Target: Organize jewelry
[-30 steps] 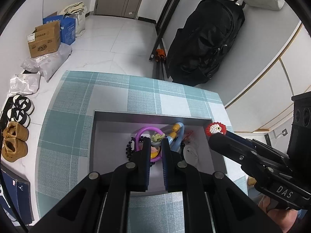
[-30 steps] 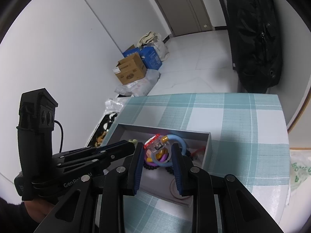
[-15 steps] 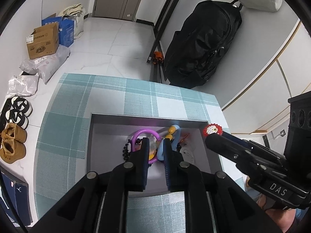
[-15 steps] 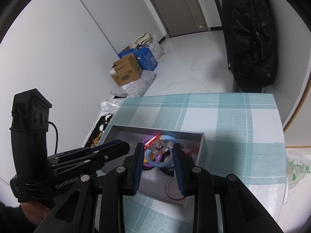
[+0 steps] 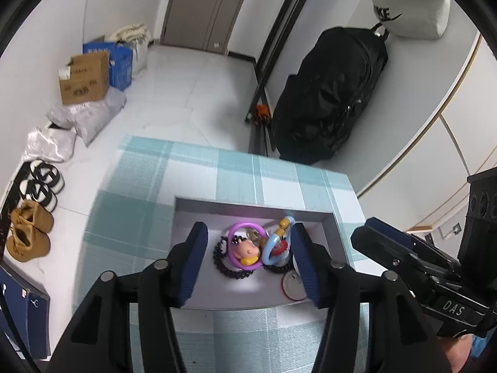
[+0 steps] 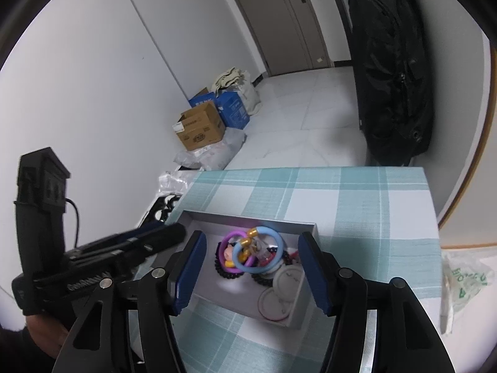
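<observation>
Jewelry pile [image 5: 253, 250] heaped in grey box [image 5: 329, 227], unsorted; left claw [image 5: 248, 259], right claw [image 6: 250, 267] just opened, released, empty; desk [image 6: 357, 192] bare around; sorting left.

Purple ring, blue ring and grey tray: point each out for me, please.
purple ring [image 5: 233, 256], left wrist view, on the lower left of its band.
blue ring [image 6: 277, 252], right wrist view, on its right-hand arc.
grey tray [image 5: 248, 209], left wrist view, on its far wall.

Rings [image 5: 247, 245] in box [image 5: 254, 209], box on table [image 5: 146, 192]
</observation>
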`<state>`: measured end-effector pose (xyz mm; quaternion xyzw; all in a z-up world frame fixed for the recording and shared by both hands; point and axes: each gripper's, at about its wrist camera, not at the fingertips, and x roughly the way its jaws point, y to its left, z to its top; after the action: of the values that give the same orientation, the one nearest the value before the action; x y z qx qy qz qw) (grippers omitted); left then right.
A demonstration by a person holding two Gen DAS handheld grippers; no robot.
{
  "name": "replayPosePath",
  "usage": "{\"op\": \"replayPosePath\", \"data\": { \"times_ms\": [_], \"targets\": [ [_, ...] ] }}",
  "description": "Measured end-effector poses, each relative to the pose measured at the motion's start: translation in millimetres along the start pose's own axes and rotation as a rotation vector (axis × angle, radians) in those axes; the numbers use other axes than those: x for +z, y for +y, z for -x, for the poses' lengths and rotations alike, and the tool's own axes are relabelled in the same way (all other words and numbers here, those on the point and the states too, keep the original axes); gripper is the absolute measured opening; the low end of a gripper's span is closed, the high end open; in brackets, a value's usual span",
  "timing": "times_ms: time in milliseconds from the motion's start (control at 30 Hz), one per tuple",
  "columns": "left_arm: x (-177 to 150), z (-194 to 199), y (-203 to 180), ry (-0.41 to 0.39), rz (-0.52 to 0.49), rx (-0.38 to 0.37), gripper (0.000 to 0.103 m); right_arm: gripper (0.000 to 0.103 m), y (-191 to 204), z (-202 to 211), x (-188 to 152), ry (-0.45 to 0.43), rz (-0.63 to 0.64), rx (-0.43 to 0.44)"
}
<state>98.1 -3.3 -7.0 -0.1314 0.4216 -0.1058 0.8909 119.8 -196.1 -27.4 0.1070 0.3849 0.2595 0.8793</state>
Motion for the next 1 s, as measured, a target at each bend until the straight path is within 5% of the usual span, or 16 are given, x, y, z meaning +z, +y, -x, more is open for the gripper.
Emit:
{"op": "replayPosePath", "data": {
  "times_ms": [667, 1000],
  "targets": [
    [-20.1, 51.7, -5.6, -0.152, -0.06, 0.076, 0.069, 0.098, 21.6, 46.9, -22.7, -0.158, 0.096, -0.005],
    [-40.6, 73.2, -9.1, -0.192, -0.085, 0.091, 0.078, 0.103, 24.1, 70.8, -39.4, -0.208, 0.086, 0.014]
  ]
}}
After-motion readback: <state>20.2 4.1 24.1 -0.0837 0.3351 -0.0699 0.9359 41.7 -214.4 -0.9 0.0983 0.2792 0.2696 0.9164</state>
